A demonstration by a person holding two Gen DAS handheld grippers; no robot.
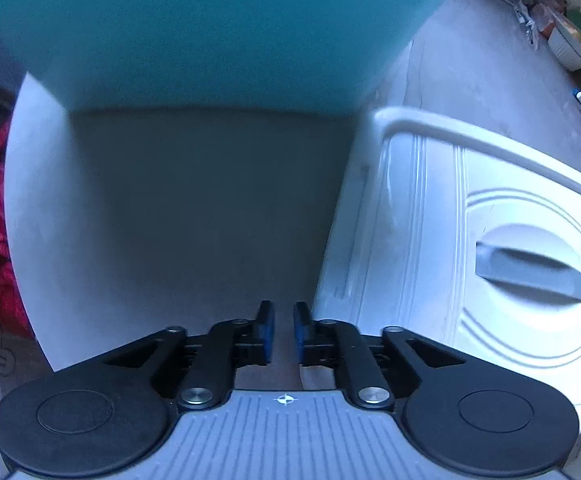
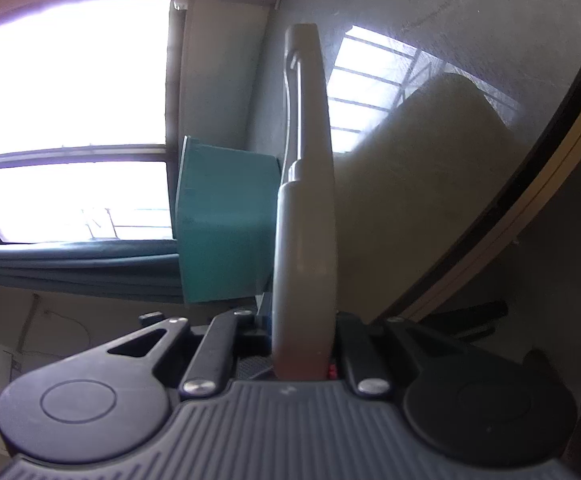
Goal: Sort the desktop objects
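The white lid (image 2: 304, 208) is clamped edge-on in the right tongs (image 2: 302, 344), lifted beside the teal bin (image 2: 222, 220); the left tongs (image 1: 283, 332) are narrowed on nothing (pads apart). It should be lowered level onto the counter (image 1: 194, 208).

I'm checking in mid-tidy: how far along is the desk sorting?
Done: nothing shows; the teal plastic bin hides its inside. In hand: the right gripper clamps a flat white plastic lid edge-on; the left gripper is empty. Left: loose clutter at the far right.
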